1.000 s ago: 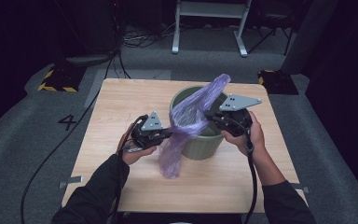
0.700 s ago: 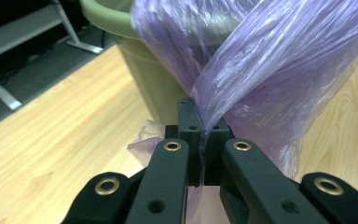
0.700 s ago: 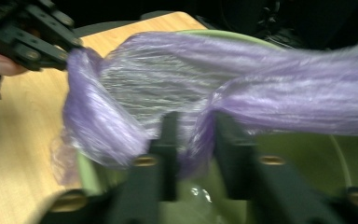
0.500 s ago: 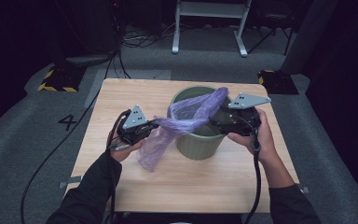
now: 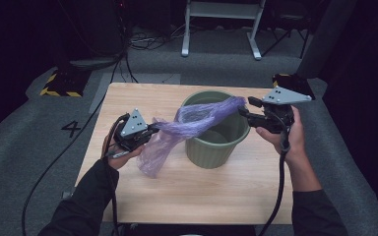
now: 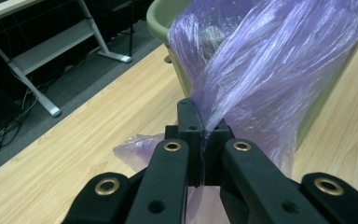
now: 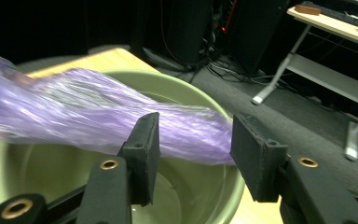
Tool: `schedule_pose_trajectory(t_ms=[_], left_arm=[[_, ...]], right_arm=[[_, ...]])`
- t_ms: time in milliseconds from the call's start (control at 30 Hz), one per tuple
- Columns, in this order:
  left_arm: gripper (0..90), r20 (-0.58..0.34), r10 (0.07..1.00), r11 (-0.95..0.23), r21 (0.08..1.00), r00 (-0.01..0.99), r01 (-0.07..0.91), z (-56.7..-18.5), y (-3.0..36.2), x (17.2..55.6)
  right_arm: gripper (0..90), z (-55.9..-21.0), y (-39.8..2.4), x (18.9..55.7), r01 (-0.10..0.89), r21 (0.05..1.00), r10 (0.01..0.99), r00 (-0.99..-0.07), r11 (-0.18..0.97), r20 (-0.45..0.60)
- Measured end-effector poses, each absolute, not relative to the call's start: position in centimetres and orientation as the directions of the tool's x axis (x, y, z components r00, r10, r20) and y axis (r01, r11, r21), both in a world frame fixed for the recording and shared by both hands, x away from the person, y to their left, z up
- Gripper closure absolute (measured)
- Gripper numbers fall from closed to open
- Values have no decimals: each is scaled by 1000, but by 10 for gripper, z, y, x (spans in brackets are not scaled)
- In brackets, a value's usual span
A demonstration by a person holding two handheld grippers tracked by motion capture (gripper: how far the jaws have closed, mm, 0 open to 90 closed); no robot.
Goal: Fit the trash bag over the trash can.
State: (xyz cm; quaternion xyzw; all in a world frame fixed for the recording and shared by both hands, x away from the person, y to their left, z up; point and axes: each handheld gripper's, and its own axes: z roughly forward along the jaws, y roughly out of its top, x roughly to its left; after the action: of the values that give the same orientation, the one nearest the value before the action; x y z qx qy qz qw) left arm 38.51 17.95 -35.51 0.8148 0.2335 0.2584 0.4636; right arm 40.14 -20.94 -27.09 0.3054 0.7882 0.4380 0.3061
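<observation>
A thin purple plastic bag point(image 5: 197, 120) stretches from my left gripper point(image 5: 155, 129) across the mouth of a green bin point(image 5: 216, 147) standing mid-table. The left gripper point(image 6: 203, 126) is shut on one bunched edge of the bag point(image 6: 261, 70), and the loose remainder hangs down to the tabletop. At the bin's far right rim, my right gripper point(image 5: 243, 105) points at the bag's other end. That end of the bag point(image 7: 74, 112) lies between the right gripper's point(image 7: 196, 140) jaws, which have just been closing. Its pads stand apart from the plastic.
The bin point(image 7: 186, 93) looks empty inside. It stands on a wooden table point(image 5: 202, 196) with bare wood in front and to the left. Dark grey floor, cables and a white metal stand point(image 5: 221, 29) lie beyond the far edge.
The right gripper let go of the bag end it held up and has moved right. The left gripper drew left, and the bag now lies lower across the bin.
</observation>
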Motion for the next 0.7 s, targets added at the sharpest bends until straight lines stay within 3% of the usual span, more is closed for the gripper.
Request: schedule_pose_trajectory(t_ms=[300, 533, 700], left_arm=[[894, 194, 637, -432, 892, 746, 136, -353, 194, 381], [894, 175, 658, -390, 911, 732, 133, -349, 209, 377], [894, 173, 657, -380, 917, 734, 124, -348, 207, 376]], right_arm=[[579, -282, -191, 421, 271, 823, 730, -644, 499, -230], [647, -299, -183, 434, 332, 791, 702, -693, 514, -166], [635, -306, -179, 434, 333, 770, 679, -714, 544, -172]])
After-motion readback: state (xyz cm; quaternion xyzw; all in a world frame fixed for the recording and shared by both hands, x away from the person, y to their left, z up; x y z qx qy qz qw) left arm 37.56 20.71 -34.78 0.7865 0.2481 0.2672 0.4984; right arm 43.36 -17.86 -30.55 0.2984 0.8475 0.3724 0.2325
